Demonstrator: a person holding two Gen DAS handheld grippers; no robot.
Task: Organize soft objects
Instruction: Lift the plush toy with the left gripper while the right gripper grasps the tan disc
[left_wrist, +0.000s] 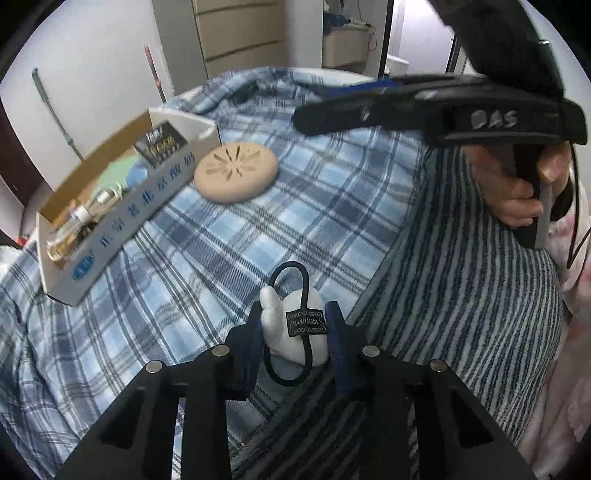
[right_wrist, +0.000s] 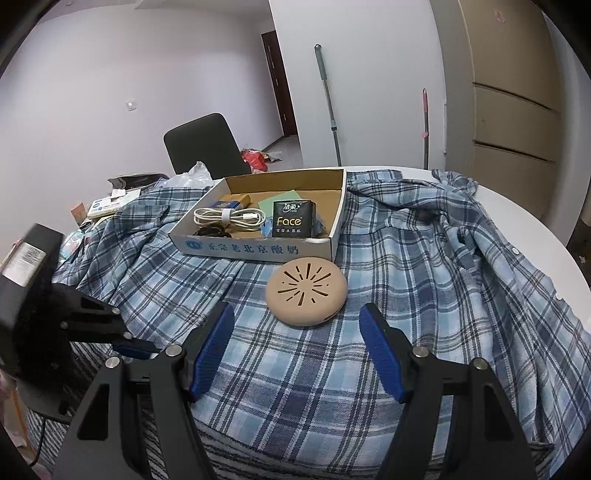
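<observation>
Currently the left gripper (left_wrist: 294, 325) is clamped on a small white plush charm (left_wrist: 295, 328) with a black elastic loop (left_wrist: 291, 280) and a "HANDMADE" tag (left_wrist: 307, 322), holding it above the plaid shirt (left_wrist: 258, 229) near its border with the striped cloth (left_wrist: 461, 295). The right gripper (right_wrist: 297, 350) hangs spread wide and empty above the plaid shirt, the tan round pad (right_wrist: 306, 291) just ahead of it. Likely step: carry the charm to the cardboard box (right_wrist: 258, 251). To do it well, keep the squeeze gentle but steady, since plush compresses and can slip; watch that the dangling loop does not snag the box wall; lower into a bare patch of the floor, away from the white cable (right_wrist: 229, 218) and the black "Face" tissue pack (right_wrist: 293, 219). Hard to judge: the loop's lower part disappears behind the fingers, so how much hangs below is unknown. Box contents are motion-blurred in the left view; the dark item at the box's near-left corner cannot be identified. Whether the charm touches the cloth beneath is unclear.
</observation>
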